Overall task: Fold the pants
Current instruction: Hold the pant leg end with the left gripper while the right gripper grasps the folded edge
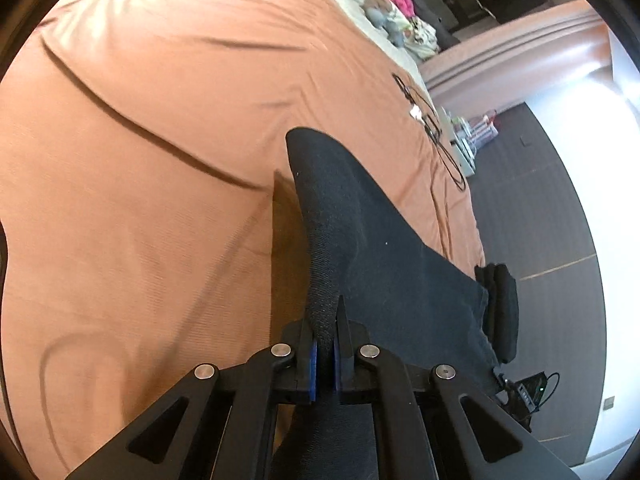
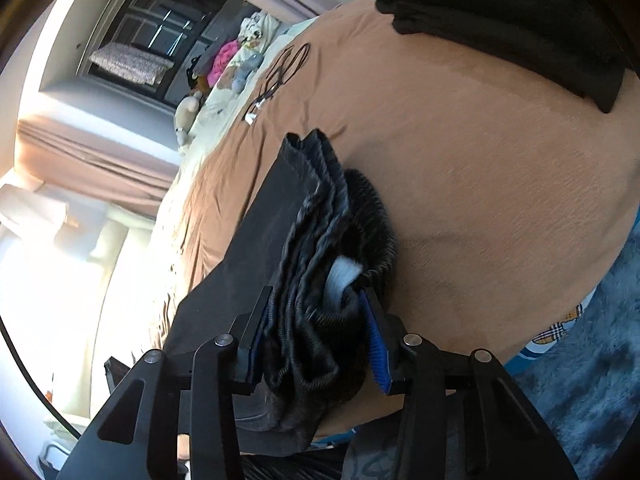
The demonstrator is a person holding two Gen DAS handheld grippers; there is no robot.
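The dark navy pants (image 1: pixel 380 248) lie partly on an orange bed sheet (image 1: pixel 140 160), one end raised off it. My left gripper (image 1: pixel 325 320) is shut on a thin fold of the pants, pinched between its blue pads. In the right wrist view, the bunched waistband of the pants (image 2: pixel 312 280), with a white label (image 2: pixel 344 276) showing inside, fills the gap between the fingers of my right gripper (image 2: pixel 316 300). Both pads press on that thick bundle, which hangs above the sheet (image 2: pixel 480 180).
A black cable (image 1: pixel 440 140) lies on the sheet near the far bed edge. A black folded item (image 1: pixel 500 308) sits at the bed's edge, and another dark garment (image 2: pixel 520 20) lies across the sheet. Stuffed toys (image 2: pixel 244 72) crowd the pillows. A dark floor (image 1: pixel 540 200) borders the bed.
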